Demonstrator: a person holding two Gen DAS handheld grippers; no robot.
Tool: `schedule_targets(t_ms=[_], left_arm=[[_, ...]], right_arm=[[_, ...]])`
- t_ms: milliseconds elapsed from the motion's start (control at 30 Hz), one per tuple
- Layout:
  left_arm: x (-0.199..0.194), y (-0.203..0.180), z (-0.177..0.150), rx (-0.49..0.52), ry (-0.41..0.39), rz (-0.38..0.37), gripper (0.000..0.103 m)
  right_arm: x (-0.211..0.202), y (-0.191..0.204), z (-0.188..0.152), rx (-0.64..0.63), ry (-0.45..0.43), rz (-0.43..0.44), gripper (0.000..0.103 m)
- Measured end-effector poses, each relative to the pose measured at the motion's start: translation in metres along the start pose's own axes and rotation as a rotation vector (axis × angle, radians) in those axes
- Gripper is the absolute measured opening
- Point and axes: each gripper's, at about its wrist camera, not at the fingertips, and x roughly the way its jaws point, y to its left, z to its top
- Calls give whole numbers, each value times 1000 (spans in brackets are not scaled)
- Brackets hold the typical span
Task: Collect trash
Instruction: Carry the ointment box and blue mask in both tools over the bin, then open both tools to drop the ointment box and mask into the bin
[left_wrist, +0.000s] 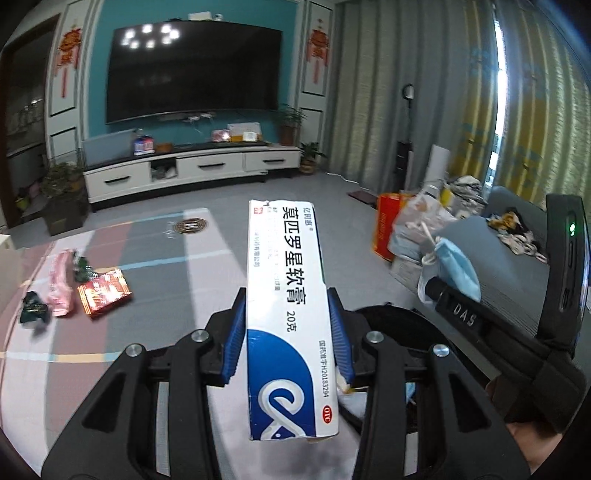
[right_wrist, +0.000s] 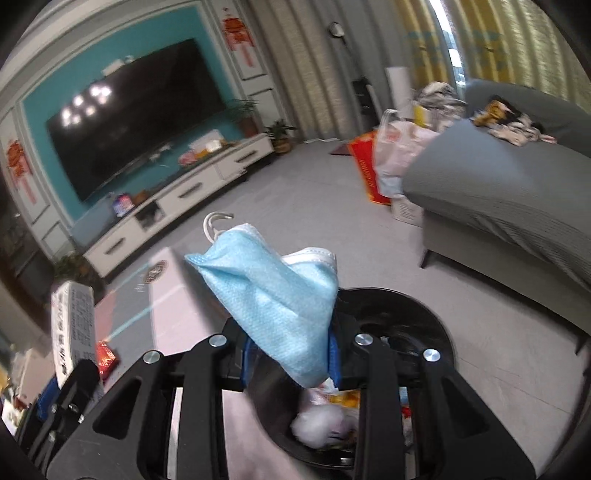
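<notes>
My left gripper (left_wrist: 286, 332) is shut on a white and blue ointment box (left_wrist: 286, 295), held up above the floor. My right gripper (right_wrist: 291, 350) is shut on a crumpled blue face mask (right_wrist: 273, 291), over a black round trash bin (right_wrist: 424, 325) that holds white and yellow scraps. The mask (left_wrist: 456, 267) and the right gripper also show at the right of the left wrist view; the box (right_wrist: 72, 328) shows at the left of the right wrist view. More trash lies on the mat at left: a red packet (left_wrist: 105, 293), a pink wrapper (left_wrist: 61, 284) and dark green wrappers (left_wrist: 33, 310).
A grey sofa (right_wrist: 498, 192) stands at right with bags (right_wrist: 391, 162) piled beside it. A white TV cabinet (left_wrist: 192, 168) and a wall TV are at the far side. Potted plants (left_wrist: 64, 195) stand at left. A round floor drain (left_wrist: 190, 225) sits mid-floor.
</notes>
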Motion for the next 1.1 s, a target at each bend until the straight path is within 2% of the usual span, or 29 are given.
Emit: schedule_targets(t_ms=[100, 200, 300, 433, 533, 767, 900, 933, 967, 1000, 1100], left_arm=[[13, -14, -2, 1, 34, -81, 43], [37, -25, -7, -6, 100, -169, 43], [61, -34, -12, -13, 162, -216, 43], [94, -48, -25, 12, 229, -218, 43], [115, -53, -34, 11, 287, -249, 43], [151, -56, -54, -43, 410, -323, 43], [162, -51, -61, -96, 457, -363, 47], [163, -48, -62, -111, 463, -372, 49], [162, -46, -62, -120, 460, -377, 58], [161, -44, -61, -126, 453, -376, 72], [149, -32, -51, -140, 411, -364, 90]], right_arm=[[5, -20, -2, 44, 19, -45, 31], [13, -36, -5, 76, 50, -84, 31], [22, -48, -8, 102, 80, -117, 31], [32, -59, -15, 126, 123, -150, 31], [40, -66, -18, 132, 156, -178, 31], [57, -74, -26, 135, 225, -226, 31], [58, -78, -26, 141, 228, -248, 31], [55, -79, -25, 148, 217, -245, 32], [52, -79, -24, 152, 209, -242, 34], [49, -79, -23, 156, 199, -242, 40], [41, -78, -21, 177, 172, -221, 62]])
